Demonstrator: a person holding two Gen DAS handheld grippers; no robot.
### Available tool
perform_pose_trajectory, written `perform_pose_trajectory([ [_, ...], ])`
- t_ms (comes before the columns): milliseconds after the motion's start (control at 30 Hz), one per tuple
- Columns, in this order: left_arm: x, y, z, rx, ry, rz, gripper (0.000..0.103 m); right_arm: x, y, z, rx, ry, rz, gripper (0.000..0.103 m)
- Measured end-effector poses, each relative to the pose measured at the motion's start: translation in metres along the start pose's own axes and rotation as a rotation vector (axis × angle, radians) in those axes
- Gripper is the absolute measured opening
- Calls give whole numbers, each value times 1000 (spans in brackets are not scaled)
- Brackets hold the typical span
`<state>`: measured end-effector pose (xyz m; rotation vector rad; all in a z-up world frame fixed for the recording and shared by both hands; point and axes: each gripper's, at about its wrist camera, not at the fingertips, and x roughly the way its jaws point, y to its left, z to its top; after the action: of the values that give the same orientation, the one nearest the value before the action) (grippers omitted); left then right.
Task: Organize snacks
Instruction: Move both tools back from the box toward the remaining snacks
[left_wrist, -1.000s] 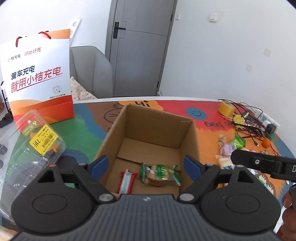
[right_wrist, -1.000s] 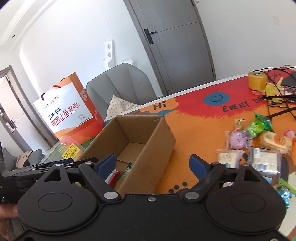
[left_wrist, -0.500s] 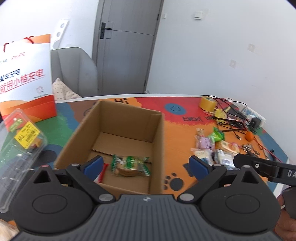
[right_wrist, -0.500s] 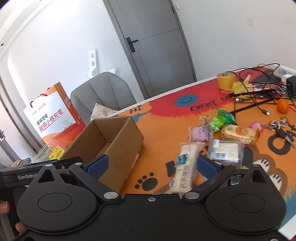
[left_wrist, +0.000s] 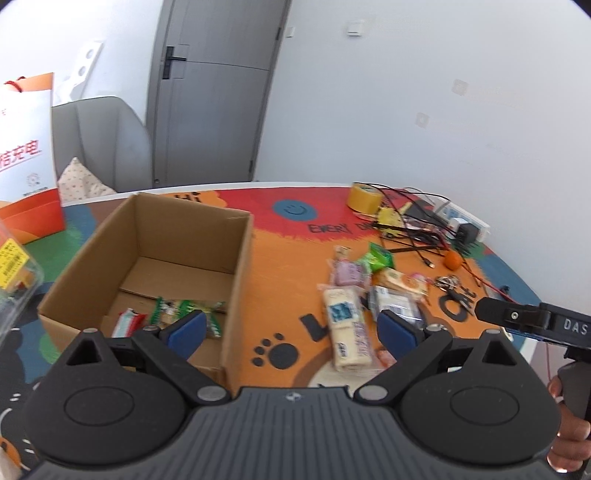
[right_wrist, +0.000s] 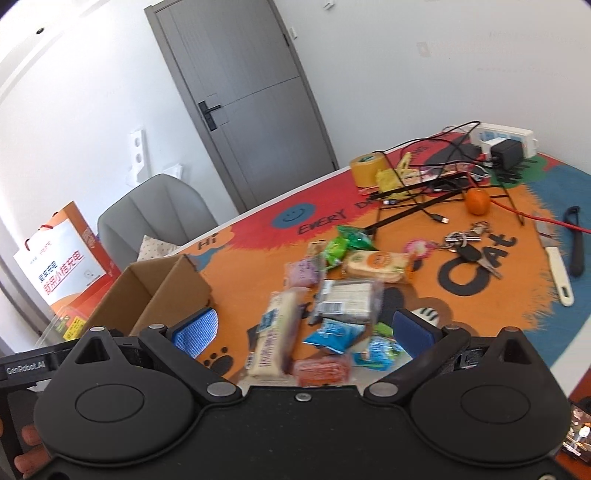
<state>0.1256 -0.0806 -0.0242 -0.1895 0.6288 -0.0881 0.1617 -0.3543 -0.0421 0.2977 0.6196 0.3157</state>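
Judging by how things are lying, the sorting is only just getting going: the cardboard box (left_wrist: 155, 266) is holding two snacks, a green-wrapped cake (left_wrist: 188, 310) and a red-and-white packet (left_wrist: 127, 323), both against its near wall, while most of the snack pile (right_wrist: 332, 291) is waiting on the colourful mat (left_wrist: 288, 266), to the right of the box. The left gripper (left_wrist: 291, 328) is hovering over the box's right wall with its jaws spread wide and holding nothing; the right gripper (right_wrist: 306, 332) is hanging above the near end of the pile, likewise wide open and empty, with the long pale bar (right_wrist: 273, 332) lying between its fingers' line of sight. The left wrist view is showing the inside of the box, which the right wrist view is not; the right one is revealing blue packets (right_wrist: 332, 334) and a red one (right_wrist: 321, 371) at the pile's near edge, plus keys (right_wrist: 469, 247) and an orange (right_wrist: 476, 201) beyond the pile.
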Motion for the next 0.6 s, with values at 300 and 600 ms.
perform_pose_trajectory([
  [300, 8, -14, -8, -2, 2, -27, 98, -3, -28, -10, 40, -5, -39, 103],
  [600, 27, -32, -16, 20, 20, -43, 98, -1, -52, -19, 70, -12, -55, 95],
])
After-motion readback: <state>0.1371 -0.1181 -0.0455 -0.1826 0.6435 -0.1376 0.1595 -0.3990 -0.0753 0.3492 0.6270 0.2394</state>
